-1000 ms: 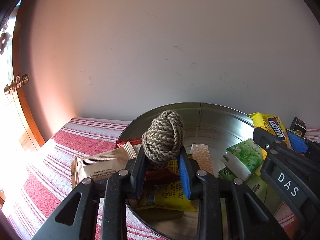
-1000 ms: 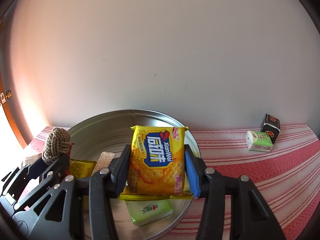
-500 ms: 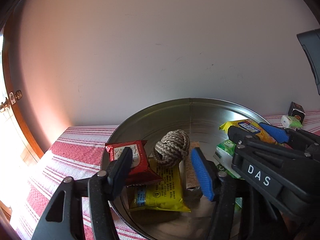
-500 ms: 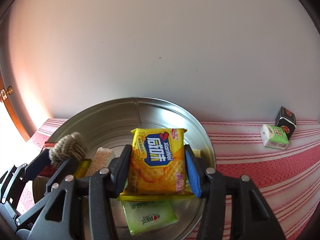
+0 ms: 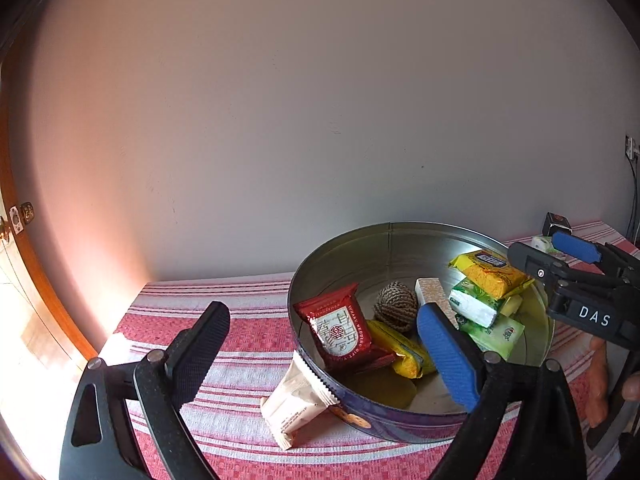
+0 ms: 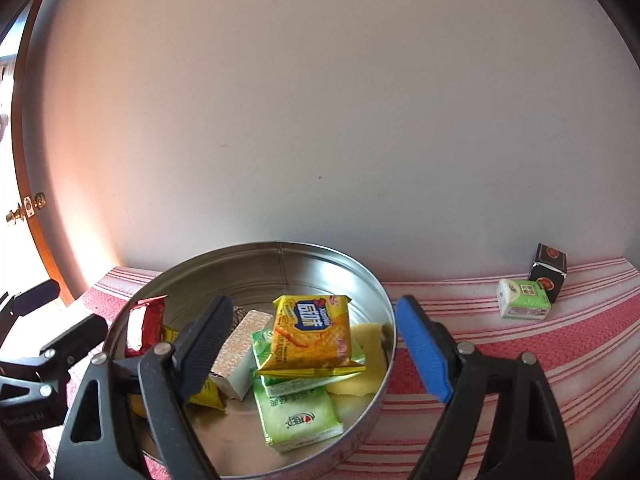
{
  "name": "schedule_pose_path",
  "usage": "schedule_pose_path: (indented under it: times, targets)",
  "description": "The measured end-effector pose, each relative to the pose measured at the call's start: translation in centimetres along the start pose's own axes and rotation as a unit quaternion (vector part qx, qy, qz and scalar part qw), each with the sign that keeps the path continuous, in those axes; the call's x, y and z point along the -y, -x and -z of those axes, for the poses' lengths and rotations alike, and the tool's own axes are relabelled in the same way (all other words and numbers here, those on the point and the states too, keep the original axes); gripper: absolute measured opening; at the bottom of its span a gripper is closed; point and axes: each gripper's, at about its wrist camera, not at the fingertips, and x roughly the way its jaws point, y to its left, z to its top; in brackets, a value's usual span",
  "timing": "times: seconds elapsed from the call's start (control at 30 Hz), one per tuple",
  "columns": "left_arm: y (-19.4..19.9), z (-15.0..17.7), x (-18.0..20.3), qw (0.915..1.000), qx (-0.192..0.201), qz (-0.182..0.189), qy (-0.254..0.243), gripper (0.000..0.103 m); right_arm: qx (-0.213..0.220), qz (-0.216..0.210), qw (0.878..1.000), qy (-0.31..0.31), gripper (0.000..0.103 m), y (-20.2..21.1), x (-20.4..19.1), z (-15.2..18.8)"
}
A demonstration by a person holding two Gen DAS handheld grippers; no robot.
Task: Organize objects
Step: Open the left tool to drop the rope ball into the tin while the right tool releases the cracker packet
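Writing shows on several packs: "XianWei" on the yellow cracker packet (image 6: 310,334) atop green packs in the round tin (image 6: 372,292) on the bench, "DAS" on the right hand-held gripper (image 6: 316,346). Both it and the left hand-held gripper (image 5: 324,352) gape wide, empty.

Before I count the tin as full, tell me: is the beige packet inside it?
No. The beige packet lies on the striped cloth, leaning against the outside of the tin.
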Motion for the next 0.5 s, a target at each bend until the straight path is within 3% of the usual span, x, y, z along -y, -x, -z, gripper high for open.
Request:
schedule_pose_path:
  times: [0.17, 0.27, 0.5]
  targets:
    - [-0.6, 3.3, -3.2, 0.9966, -0.040, 0.024, -0.068, 0.096, 0.001, 0.008, 1.000, 0.002, 0.085, 1.9, 0.6, 1.1]
    - [-1.9, 3.7, -4.2, 0.9948, -0.059, 0.030, -0.077, 0.096, 0.000, 0.016, 1.000, 0.008, 0.085, 2.7, 0.6, 1.6]
    - [-5.0, 6.1, -3.0, 0.9847, -0.123, -0.010, -0.123, 0.096, 0.007, 0.025, 1.000, 0.013, 0.085, 4.6, 0.9, 2.3]
